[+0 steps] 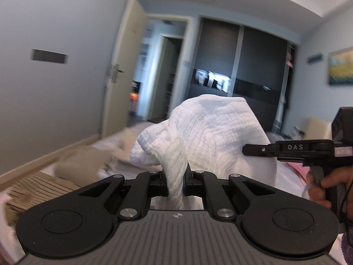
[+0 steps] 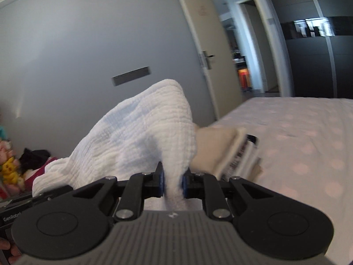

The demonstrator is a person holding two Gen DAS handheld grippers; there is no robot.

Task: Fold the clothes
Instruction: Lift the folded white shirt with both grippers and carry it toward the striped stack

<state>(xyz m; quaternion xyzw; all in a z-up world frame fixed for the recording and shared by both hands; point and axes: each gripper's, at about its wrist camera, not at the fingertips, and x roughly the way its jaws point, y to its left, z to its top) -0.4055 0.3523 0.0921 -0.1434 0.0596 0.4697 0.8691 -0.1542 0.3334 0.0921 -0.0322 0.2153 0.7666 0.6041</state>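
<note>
Both grippers, left gripper and right gripper, are pinching your white cloth above the bed.

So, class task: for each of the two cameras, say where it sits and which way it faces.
Left wrist: sits on the left gripper, facing the open door and dark wardrobe; the right gripper and a hand show.
Right wrist: sits on the right gripper, facing the grey wall and dotted bed.
Shared: the crinkled white cotton cloth, clamped by both.
</note>
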